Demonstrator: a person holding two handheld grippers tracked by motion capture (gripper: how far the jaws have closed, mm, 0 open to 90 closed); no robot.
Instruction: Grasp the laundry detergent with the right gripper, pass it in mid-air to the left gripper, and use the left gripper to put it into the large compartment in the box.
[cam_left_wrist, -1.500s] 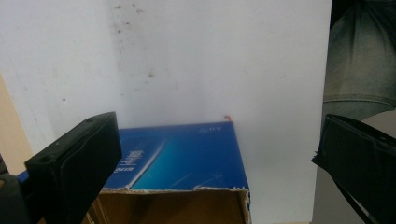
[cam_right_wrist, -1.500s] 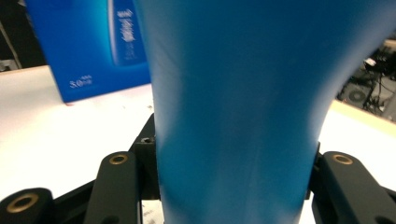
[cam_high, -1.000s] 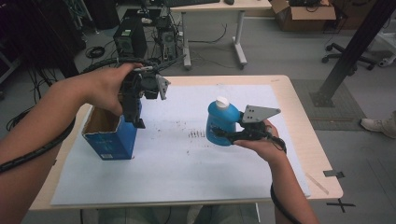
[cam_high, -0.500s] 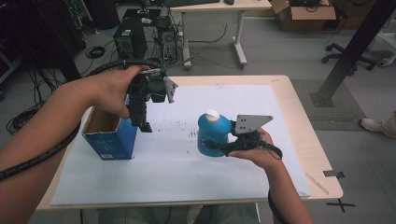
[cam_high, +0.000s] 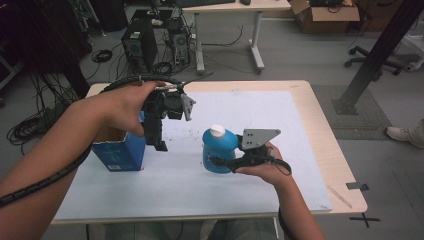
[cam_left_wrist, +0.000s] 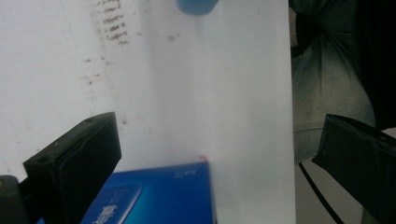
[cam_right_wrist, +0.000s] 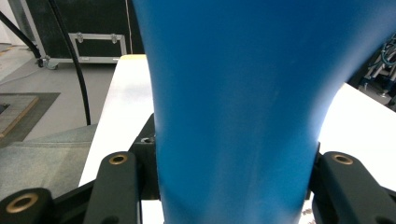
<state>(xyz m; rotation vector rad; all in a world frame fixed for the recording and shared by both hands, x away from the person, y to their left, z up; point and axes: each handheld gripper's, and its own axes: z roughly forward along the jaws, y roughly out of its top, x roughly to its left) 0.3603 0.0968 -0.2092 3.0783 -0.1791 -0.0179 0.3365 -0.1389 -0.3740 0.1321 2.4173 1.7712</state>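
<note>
Looks like a lab. Black computer towers (cam_high: 136, 44) and loose cables (cam_high: 30, 127) on grey floor, far left. Brown cardboard box (cam_high: 327, 11) far right.

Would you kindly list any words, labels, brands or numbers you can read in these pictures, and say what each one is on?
None can be read.
Blue box: pale print on its front, too small in the high view, blurred in the left gripper view.
Blue bottle: no label visible.
White sheet: dark smudged marks, not legible as text.

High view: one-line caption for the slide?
Right tool grips an upright blue bottle with a white cap on the white sheet; left tool, open, hangs beside the open blue box.
</note>
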